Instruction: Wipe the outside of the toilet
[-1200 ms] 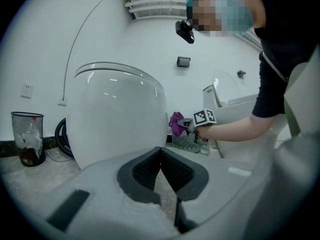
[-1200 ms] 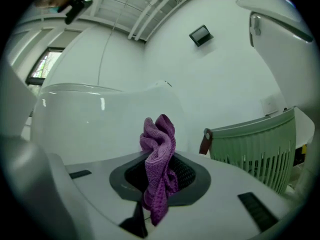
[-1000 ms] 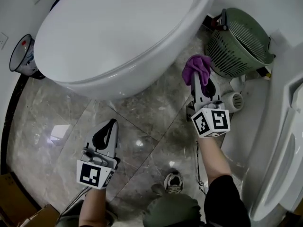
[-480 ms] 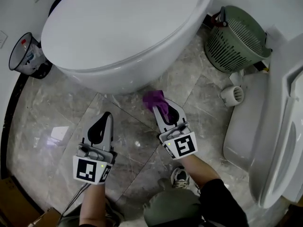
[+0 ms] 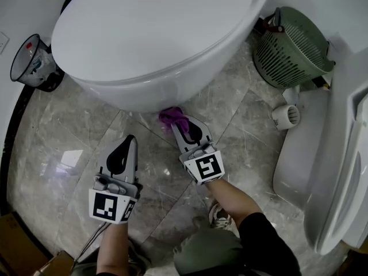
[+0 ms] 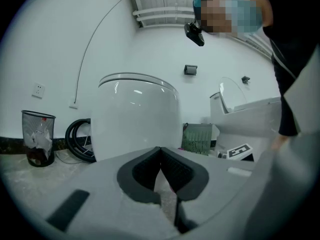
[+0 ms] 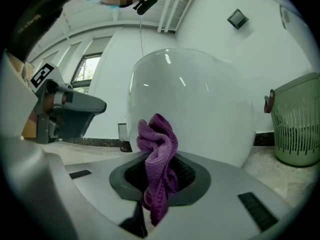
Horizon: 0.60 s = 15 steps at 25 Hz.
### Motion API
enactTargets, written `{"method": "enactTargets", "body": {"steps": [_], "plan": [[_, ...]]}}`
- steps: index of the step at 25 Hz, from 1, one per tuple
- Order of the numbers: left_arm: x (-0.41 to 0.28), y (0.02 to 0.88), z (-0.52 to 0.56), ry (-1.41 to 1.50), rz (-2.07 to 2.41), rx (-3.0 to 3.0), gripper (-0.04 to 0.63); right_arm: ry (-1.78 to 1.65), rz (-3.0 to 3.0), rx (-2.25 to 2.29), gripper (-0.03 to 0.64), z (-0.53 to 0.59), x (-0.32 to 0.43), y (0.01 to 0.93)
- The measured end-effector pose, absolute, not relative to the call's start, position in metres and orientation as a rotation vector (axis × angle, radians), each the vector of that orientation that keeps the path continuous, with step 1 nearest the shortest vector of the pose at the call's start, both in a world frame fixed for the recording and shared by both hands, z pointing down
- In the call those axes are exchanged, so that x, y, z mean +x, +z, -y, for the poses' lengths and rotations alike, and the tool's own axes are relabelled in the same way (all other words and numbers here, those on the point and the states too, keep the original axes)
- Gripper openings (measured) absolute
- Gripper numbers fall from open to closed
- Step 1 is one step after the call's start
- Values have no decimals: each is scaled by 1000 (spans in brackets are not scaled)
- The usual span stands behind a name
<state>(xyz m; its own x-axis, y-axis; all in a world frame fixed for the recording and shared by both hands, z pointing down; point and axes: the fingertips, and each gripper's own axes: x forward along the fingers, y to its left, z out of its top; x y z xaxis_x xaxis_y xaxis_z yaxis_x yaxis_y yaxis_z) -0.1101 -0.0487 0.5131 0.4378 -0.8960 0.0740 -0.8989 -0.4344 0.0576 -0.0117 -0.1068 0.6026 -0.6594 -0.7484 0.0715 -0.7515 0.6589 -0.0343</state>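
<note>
Head view: right tool presents the purple cloth at the toilet bowl's lower front, seemingly touching, placed for wiping. Left tool hangs apart, idle.
Left gripper view: jaws together, empty.
Right gripper view: jaws clamped on cloth, bunched forward as the pad.

Open floor before the toilet; basket, seemingly a second toilet, close on the right.

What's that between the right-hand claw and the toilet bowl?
A purple cloth, clamped in the right gripper, bunches up by the toilet bowl's lower outside. Both the head view and right gripper view show it.
</note>
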Motion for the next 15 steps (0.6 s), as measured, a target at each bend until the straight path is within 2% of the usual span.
{"method": "enactTargets", "body": {"steps": [15], "plan": [[-68,541,54,147,1546,2558,7,170,2605,1681,66,209,125,610]]}}
